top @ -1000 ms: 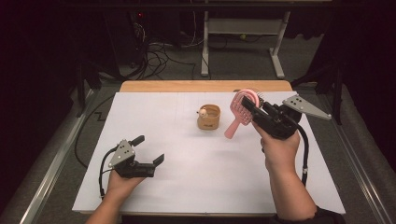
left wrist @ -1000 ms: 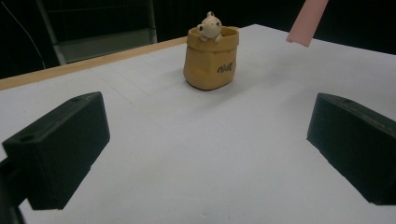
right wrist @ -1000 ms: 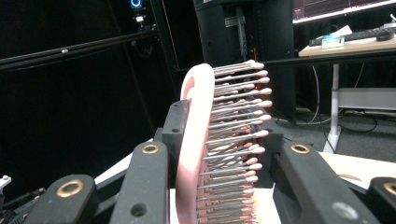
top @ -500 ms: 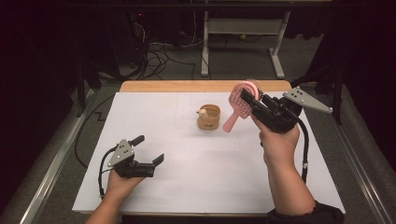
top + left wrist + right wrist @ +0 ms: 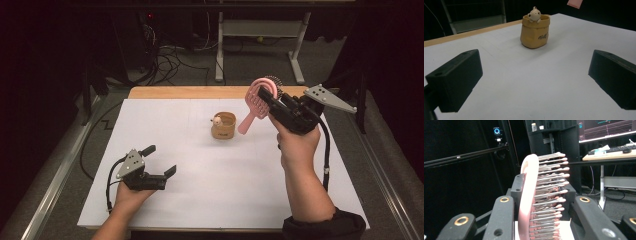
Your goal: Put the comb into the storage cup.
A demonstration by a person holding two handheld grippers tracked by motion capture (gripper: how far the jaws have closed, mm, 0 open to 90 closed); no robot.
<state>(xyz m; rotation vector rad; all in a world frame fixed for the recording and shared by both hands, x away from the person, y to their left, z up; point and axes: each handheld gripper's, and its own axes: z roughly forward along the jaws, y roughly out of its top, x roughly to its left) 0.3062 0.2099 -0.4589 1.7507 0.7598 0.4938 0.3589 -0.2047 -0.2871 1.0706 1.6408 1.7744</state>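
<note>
A pink hairbrush (image 5: 257, 102) was held in the air above the far right part of the white surface (image 5: 210, 200), clamped by its head between the jaws of the right gripper (image 5: 270, 102), its handle slanting down and left toward a small tan pot (image 5: 223, 125). In the right gripper view the brush (image 5: 530, 202) stood edge-on between the two black jaws, its pale-tipped bristles pointing right. Compared with a second earlier, the brush and the right gripper sat slightly higher and farther from the person, the handle's tip now a little clear of the pot rather than just beside it; the grip on the brush was unchanged. The pot, with a small cream figure (image 5: 217, 120) peeking over its rim, stood near the middle of the surface where it had been. The left gripper (image 5: 162, 160) rested low at the near left, jaws wide apart on nothing, in the same spot as before, well apart from the pot (image 5: 535, 31).
</note>
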